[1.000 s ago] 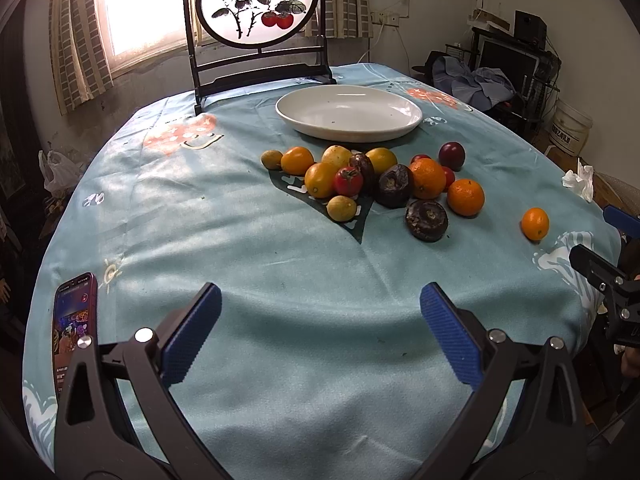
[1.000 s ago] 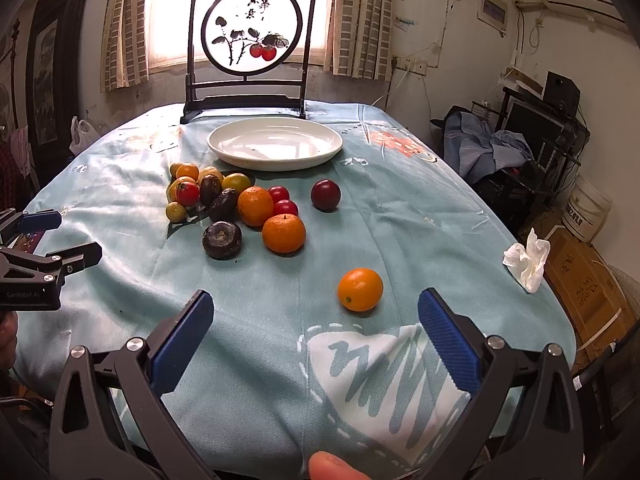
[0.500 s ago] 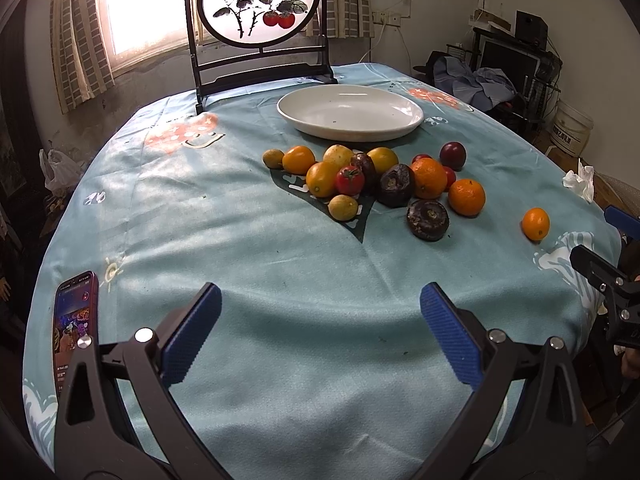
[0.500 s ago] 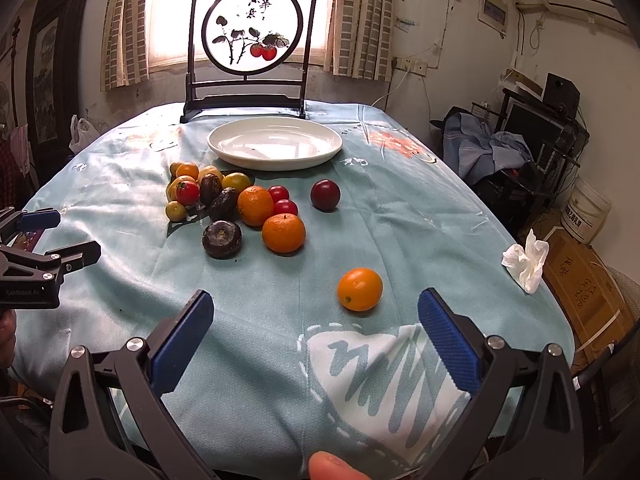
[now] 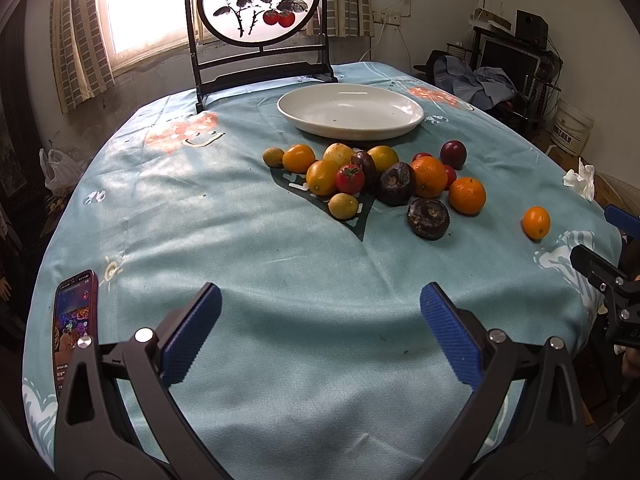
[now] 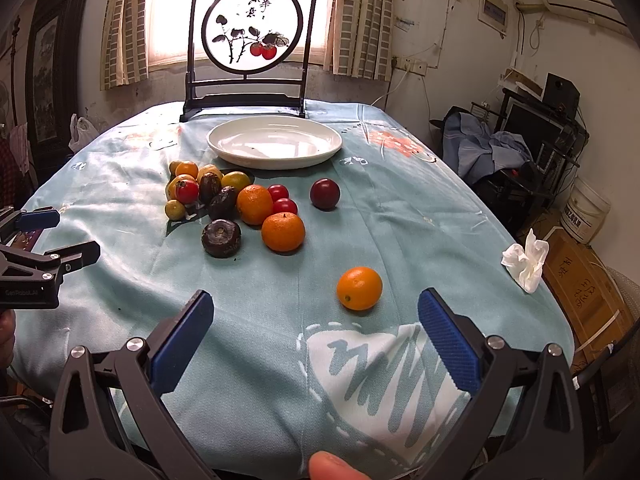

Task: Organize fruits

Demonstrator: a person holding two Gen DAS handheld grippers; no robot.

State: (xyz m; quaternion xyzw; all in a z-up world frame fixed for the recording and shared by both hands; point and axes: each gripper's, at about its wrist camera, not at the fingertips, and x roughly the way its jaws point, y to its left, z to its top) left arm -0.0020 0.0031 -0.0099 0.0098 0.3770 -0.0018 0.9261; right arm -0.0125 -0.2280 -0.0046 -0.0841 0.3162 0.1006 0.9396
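- Surface (image 6: 400,216), under a teal cloth, carries everything.
- Plate (image 6: 274,143) sits empty at the far side.
- Fruit pile (image 6: 232,200) lies just before the plate; one orange (image 6: 359,288) apart, near the right gripper (image 6: 314,336).
- Both that and the left gripper (image 5: 320,332) hang released, holding nothing.

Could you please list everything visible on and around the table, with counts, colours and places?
Plate: one, white, empty, far middle of the table.
Fruit pile: over a dozen pieces, orange, yellow, red and dark brown, clustered in front of the plate.
Lone orange: one, apart from the pile, nearest the right gripper.
Tablecloth: one, light blue, patterned, covering the table.
Painted screen: one, round in a dark frame, behind the plate.
Phone: one, screen lit, near-left table edge.
Tissue: one, white, crumpled, right edge.
Left gripper: open, blue pads, empty.
Right gripper: open, blue pads, empty.
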